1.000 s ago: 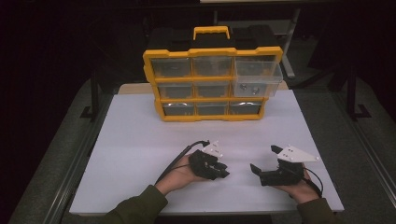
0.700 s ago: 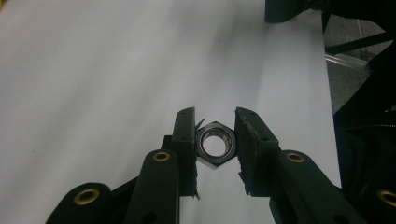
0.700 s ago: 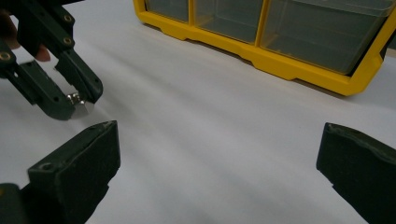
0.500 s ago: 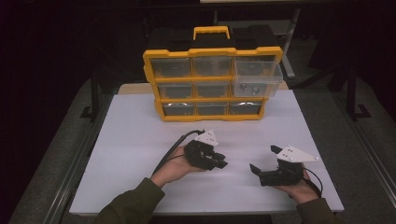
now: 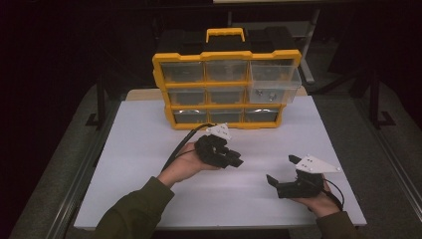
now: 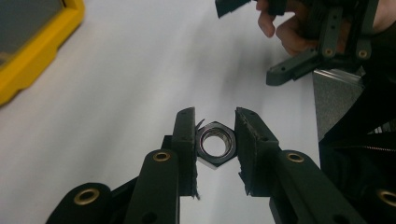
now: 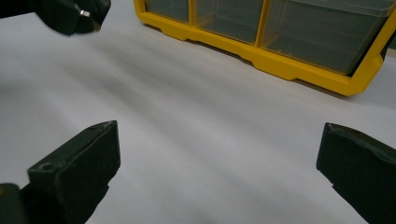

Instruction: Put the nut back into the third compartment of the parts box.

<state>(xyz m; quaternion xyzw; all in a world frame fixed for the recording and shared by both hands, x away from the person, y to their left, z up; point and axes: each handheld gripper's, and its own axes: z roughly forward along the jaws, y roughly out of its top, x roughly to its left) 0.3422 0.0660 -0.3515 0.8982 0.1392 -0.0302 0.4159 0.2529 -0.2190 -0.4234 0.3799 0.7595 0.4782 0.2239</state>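
One steel nut sits pinched between the pads of my left gripper, held up over the middle of the white table, in front of the yellow drawer box. My right gripper rests low at the near right with its jaws spread wide and nothing between them.

The pads catch the nut only on two of its flat sides, so I judge a jolt or a slight easing of the squeeze could let it twist out, drop and roll across the bare table toward an edge.

The open drawer at the box's upper right juts out toward me; coming in too low could knock its front lip. Between the grippers and the box the tabletop is bare, so there is ample room to move.
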